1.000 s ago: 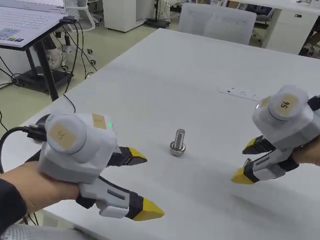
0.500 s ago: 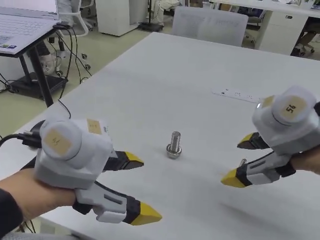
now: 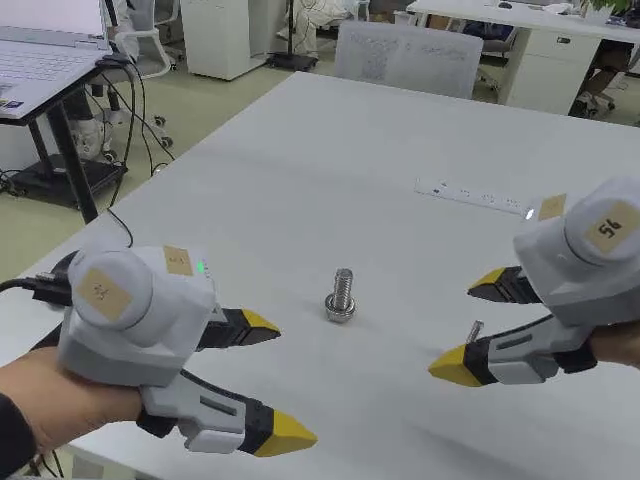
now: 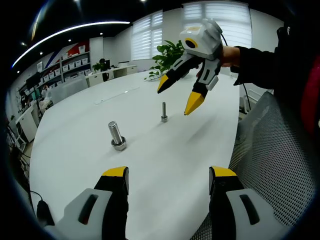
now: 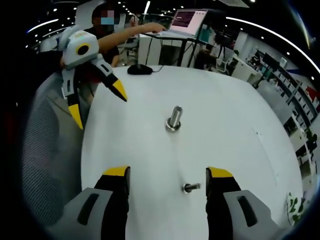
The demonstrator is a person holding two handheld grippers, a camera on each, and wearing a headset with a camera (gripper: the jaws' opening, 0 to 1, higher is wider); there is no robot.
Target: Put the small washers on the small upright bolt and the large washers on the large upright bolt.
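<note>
The small upright bolt (image 3: 474,331) is standing between our spread right gripper's (image 3: 465,327) jaws; we are risking toppling it. Our left gripper (image 3: 283,378) is gaping too

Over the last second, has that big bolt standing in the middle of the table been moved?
No. The large bolt keeps the same spacing from the white power strip behind it; the whole picture shifted because the headset camera moved.

Head view looks down from the near edge of the table (image 3: 330,150). Both gripper views sit low and close, facing each other; all three share the large bolt (image 3: 341,295) around mid-frame.
</note>
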